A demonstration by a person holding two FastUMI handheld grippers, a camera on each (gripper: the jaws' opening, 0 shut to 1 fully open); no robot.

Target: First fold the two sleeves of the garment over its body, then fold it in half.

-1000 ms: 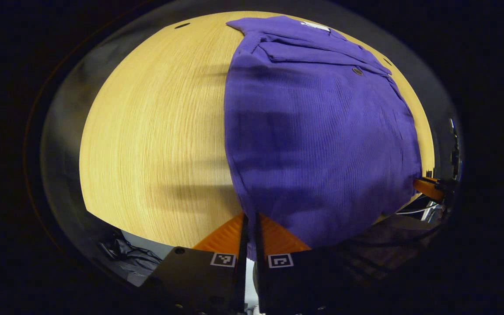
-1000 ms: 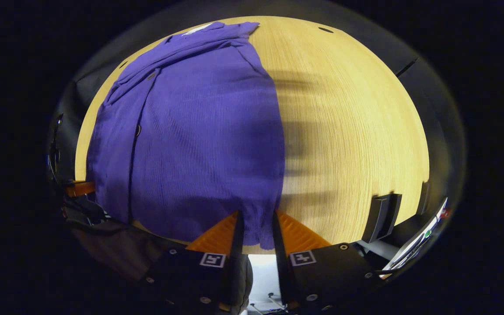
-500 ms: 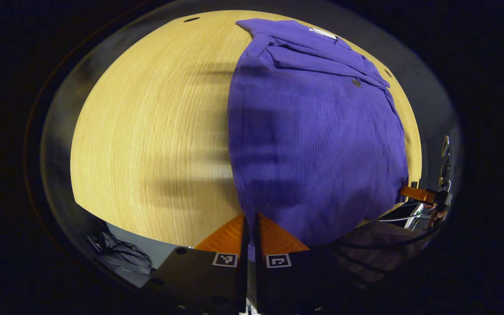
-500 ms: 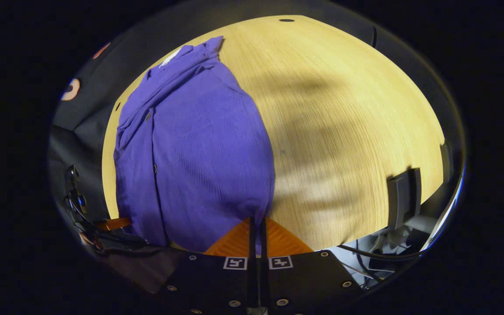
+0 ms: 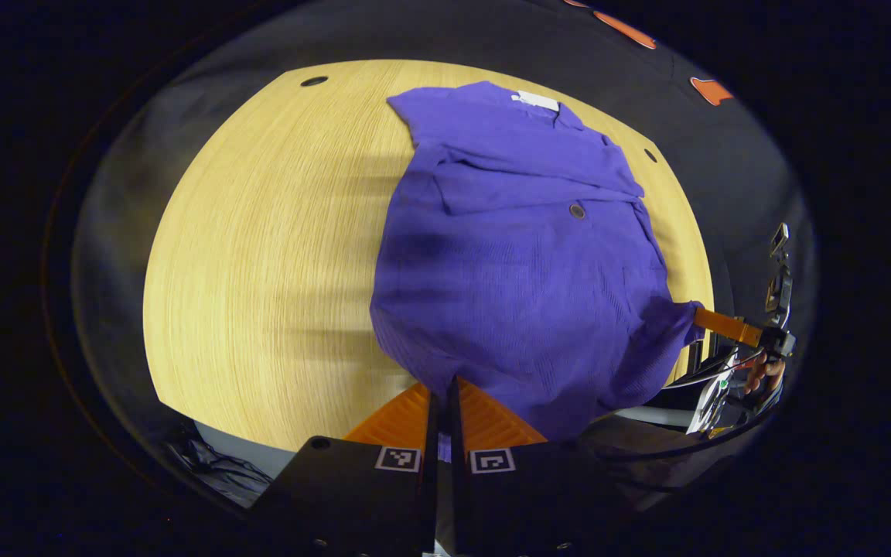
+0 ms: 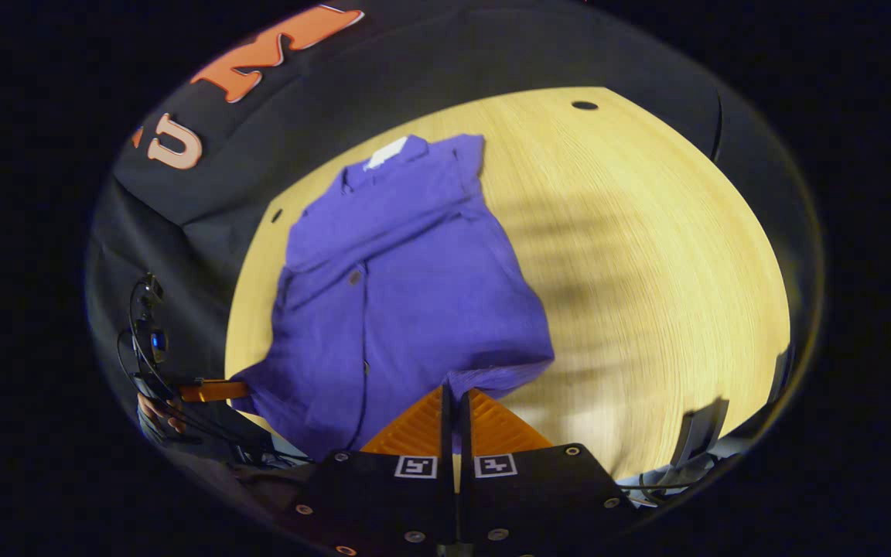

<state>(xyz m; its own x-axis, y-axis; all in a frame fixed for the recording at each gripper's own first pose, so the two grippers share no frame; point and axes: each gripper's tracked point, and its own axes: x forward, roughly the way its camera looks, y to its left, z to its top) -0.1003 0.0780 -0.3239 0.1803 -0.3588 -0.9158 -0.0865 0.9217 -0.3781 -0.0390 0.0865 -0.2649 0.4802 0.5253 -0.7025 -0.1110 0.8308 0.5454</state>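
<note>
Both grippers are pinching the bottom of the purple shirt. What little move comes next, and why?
Probably carry the hem forward toward the collar. Both sleeves already lie folded over the purple shirt, and the left gripper and right gripper each pinch a bottom corner lifted off the table, so the half fold is what remains.

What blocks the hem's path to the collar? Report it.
Nothing visible does. Both the left gripper and right gripper already pinch the hem of the purple shirt, and its body up to the collar lies bare.
</note>
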